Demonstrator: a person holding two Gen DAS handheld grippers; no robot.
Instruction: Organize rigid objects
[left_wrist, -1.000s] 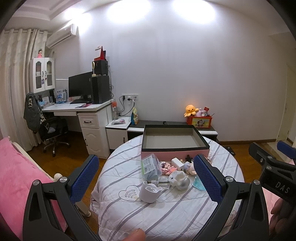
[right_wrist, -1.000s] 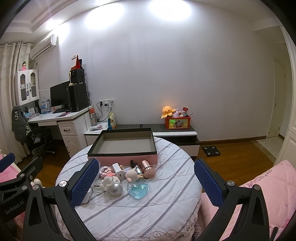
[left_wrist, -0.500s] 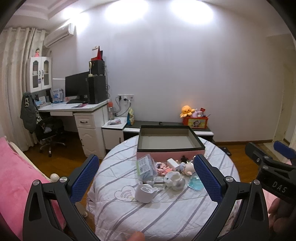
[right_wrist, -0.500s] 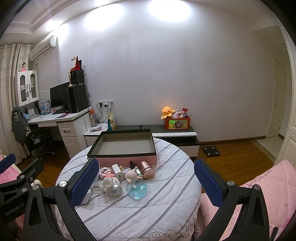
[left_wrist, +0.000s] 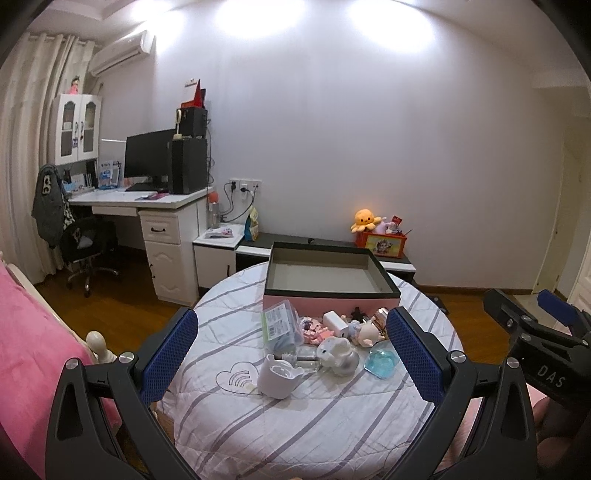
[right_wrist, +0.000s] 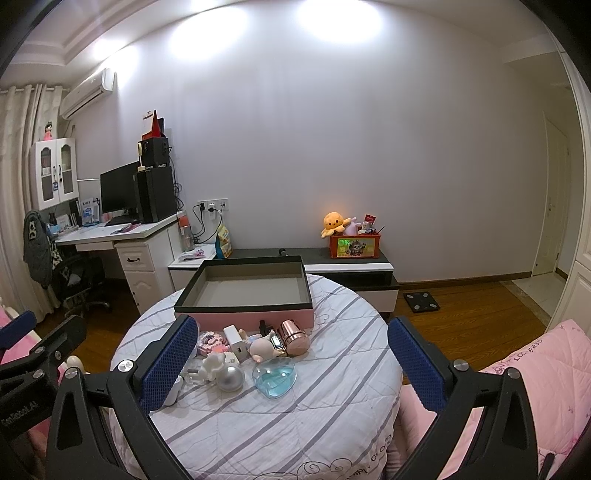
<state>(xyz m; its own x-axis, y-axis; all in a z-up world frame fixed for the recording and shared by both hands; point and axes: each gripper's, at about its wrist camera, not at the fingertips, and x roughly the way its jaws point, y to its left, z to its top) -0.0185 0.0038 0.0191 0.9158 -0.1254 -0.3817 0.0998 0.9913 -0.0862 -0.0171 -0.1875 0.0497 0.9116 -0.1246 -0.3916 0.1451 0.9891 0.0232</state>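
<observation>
You face a bedroom with a plain pale wall (right_wrist: 332, 147) beyond both claws. A white desk (left_wrist: 147, 201) carrying a dark monitor (left_wrist: 147, 158) stands far to the left of them, and a low black-topped cabinet (right_wrist: 332, 258) runs along the wall straight ahead, with an orange plush octopus (right_wrist: 334, 221) on it. Wooden floor (right_wrist: 480, 306) shows to the right of your right claw, and pink bedding (left_wrist: 26, 332) lies close on the left of your left claw.

Directly ahead of both claws is a round table under a white cloth with grey stripes (right_wrist: 295, 406). At its far side sits a shallow pink box with a black rim (left_wrist: 330, 273), open and holding nothing.

Your left gripper (left_wrist: 291, 350) is spread wide and holds nothing; your right gripper (right_wrist: 290, 354) is likewise wide apart and holds nothing. Both hang above the table's near edge.

The small items to tidy lie in a cluster between the box and the claws, framed between the fingers: a clear packet with a green label (left_wrist: 280, 326), a white cup-like holder (left_wrist: 277, 376) nearest the left claw, a blue heart-shaped dish (right_wrist: 274, 376), a rose-gold cylinder (right_wrist: 293, 336) on its side, a silver ball (right_wrist: 231, 378), a white charger block (right_wrist: 233, 338) and a small doll figure (right_wrist: 264, 347).
</observation>
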